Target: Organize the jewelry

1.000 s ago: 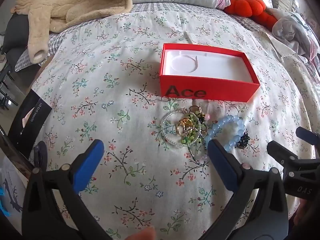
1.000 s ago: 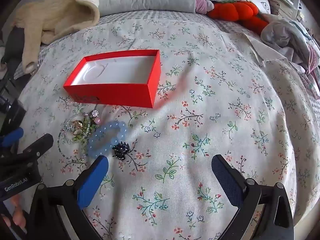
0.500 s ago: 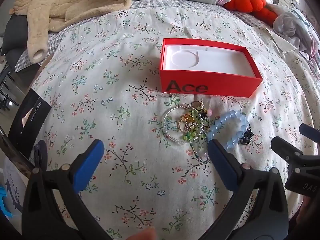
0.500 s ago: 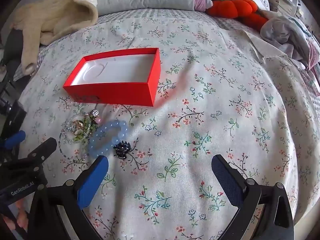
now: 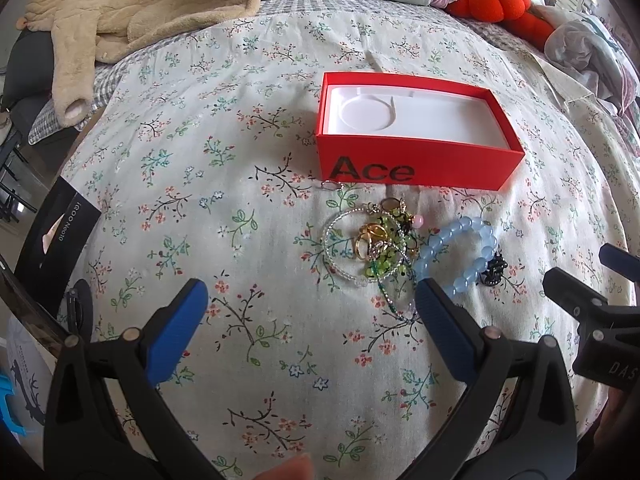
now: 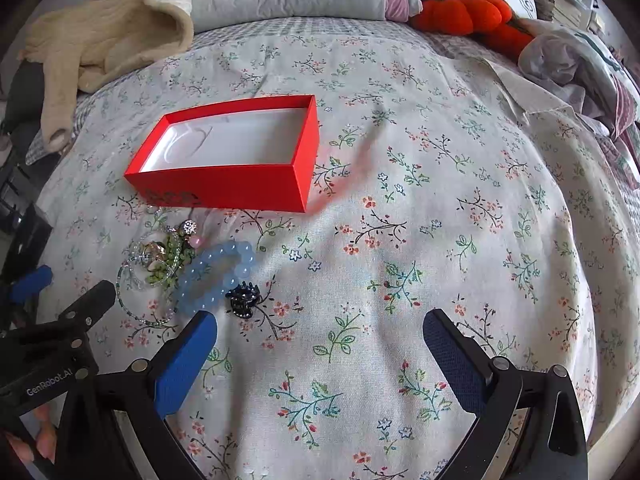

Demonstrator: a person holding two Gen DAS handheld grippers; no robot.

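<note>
An open red box [image 5: 416,166] [image 6: 224,188] with a white insert lies on the floral bedspread. In front of it sits a tangle of jewelry [image 5: 376,246] [image 6: 160,260]: a clear bead ring, gold rings, green beads. Beside that are a pale blue bead bracelet [image 5: 460,254] [image 6: 216,276] and a small black clip [image 5: 494,272] [image 6: 242,300]. My left gripper [image 5: 310,308] is open just short of the tangle, nothing between its fingers. My right gripper [image 6: 320,340] is open over bare bedspread, right of the black clip.
A beige fleece garment [image 5: 120,12] lies at the back left, an orange plush [image 6: 464,12] and crumpled clothes [image 6: 568,68] at the back right. A black booklet [image 5: 52,248] sits at the bed's left edge. The bedspread [image 6: 440,200] right of the box is bare.
Both grippers have drawn slightly back and down from the box; the box and jewelry sit a little farther up the views. Nothing was grasped.
</note>
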